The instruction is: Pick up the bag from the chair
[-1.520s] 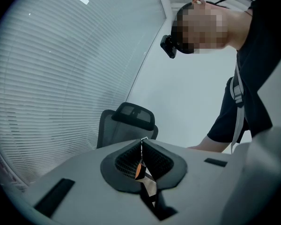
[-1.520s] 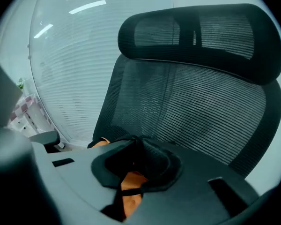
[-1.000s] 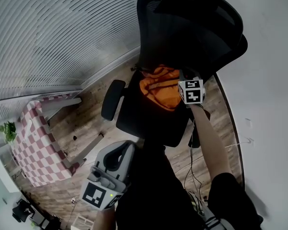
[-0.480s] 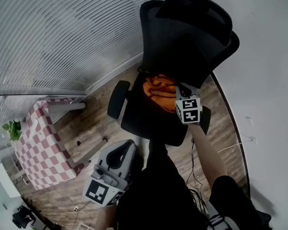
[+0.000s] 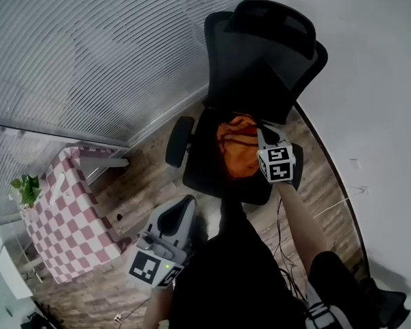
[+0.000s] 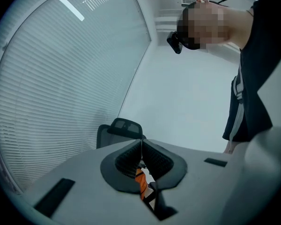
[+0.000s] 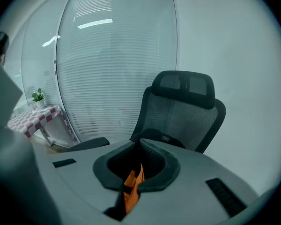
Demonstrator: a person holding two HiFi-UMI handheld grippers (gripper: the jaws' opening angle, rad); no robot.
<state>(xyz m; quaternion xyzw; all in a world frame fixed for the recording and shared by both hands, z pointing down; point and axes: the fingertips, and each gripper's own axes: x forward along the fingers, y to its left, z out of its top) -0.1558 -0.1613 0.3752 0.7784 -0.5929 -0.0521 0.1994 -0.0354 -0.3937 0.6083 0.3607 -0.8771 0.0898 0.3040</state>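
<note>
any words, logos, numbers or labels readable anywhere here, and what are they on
No readable text in any view.
Right cube, part of the right gripper: black-and-white square markers only, no letters or digits.
Left cube, part of the left gripper: the same kind of marker, no letters or digits.
Orange bag and black chair: no print or logo shows.

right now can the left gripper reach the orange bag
Probably not: the left gripper hangs by the person's body, tongs shut, well short of the orange bag on the office chair.
</note>
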